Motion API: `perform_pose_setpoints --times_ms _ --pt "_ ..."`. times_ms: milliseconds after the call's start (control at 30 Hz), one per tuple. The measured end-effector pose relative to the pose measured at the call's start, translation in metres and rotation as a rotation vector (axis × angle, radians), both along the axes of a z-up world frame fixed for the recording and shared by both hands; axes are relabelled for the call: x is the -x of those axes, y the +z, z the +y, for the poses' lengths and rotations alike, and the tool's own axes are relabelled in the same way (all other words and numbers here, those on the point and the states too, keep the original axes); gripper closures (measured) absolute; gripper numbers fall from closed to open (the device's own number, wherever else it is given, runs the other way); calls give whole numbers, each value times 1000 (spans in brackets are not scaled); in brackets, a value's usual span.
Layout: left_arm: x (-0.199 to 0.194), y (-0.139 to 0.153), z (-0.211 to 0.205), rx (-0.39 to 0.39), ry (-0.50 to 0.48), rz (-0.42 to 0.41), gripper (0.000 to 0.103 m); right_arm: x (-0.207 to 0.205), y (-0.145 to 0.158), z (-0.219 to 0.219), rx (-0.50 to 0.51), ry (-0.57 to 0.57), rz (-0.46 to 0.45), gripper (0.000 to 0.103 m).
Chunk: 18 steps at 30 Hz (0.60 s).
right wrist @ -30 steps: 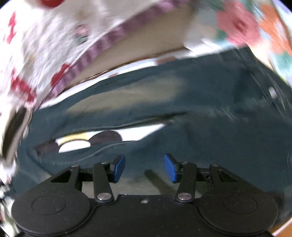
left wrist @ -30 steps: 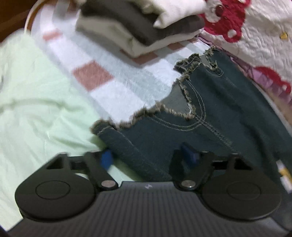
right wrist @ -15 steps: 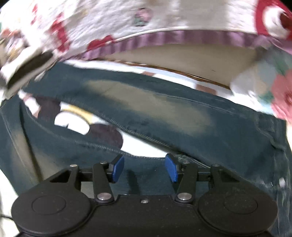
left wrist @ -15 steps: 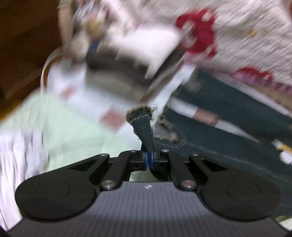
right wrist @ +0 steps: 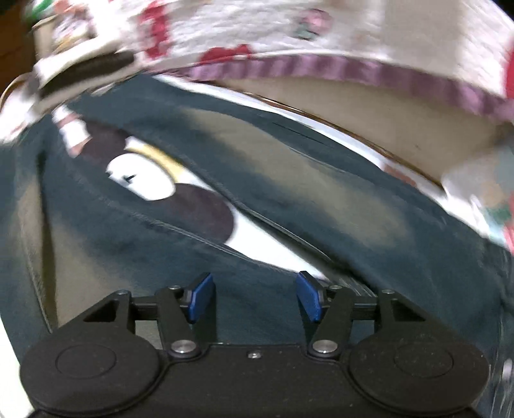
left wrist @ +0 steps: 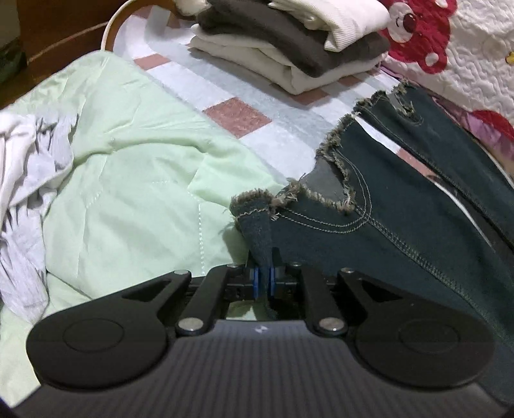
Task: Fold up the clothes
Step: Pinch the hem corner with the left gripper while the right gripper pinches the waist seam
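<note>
The left tool (left wrist: 263,283) is clamped tight on the frayed hem corner of the dark blue jeans (left wrist: 401,218), its blue pads pressed together with a narrow pinch of denim standing up between them. The tool sits low and roughly level, pointing toward the far end of the bed, just above a pale green quilt (left wrist: 135,167) that covers the near left. From the pinched corner the jeans leg runs off to the right, and the second leg lies just beyond it on the far right, its frayed hem resting on a checked white and red sheet (left wrist: 237,112). At the far centre a stack of folded clothes (left wrist: 289,41) in cream and grey sits on that sheet. A crumpled white garment (left wrist: 25,199) lies at the left edge.

The right tool (right wrist: 253,295) is wide open, its blue pads (right wrist: 200,297) well apart and holding nothing. It hovers close over the jeans (right wrist: 321,193), pointing across the two legs where they part; whether it touches the denim cannot be told. A floral quilt (right wrist: 257,29) lies beyond, blurred.
</note>
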State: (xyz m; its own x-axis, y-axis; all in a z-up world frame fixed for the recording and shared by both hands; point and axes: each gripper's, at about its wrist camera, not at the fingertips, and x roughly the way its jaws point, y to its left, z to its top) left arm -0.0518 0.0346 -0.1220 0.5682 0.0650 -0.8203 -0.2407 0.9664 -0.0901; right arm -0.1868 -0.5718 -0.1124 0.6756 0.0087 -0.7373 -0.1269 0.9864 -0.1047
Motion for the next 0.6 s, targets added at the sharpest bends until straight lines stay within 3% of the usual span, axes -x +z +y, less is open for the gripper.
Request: perform_pose_setpoints --times_ms 100,267,300,333,367,433,600 --pt "0 1 -7 -45 -23 7 96 -13 0 5 -25 116 12 39" --pt "2 2 -5 -40 -26 -1 96 -31 -10 2 -71 218 49 40" --pt "3 2 -5 -38 -26 -3 96 -29 -10 3 -84 204 36 47" --pt "3 2 -4 -36 -26 -5 96 -28 -9 4 -96 191 24 73" --pt "4 2 -4 -33 -27 -7 96 -26 -8 6 -108 177 12 81" --pt "5 2 -3 -29 -27 -11 96 -22 -6 8 -132 150 -13 92" --pt "7 2 0 -18 -28 -22 97 -20 13 -1 -199 1 -128 98"
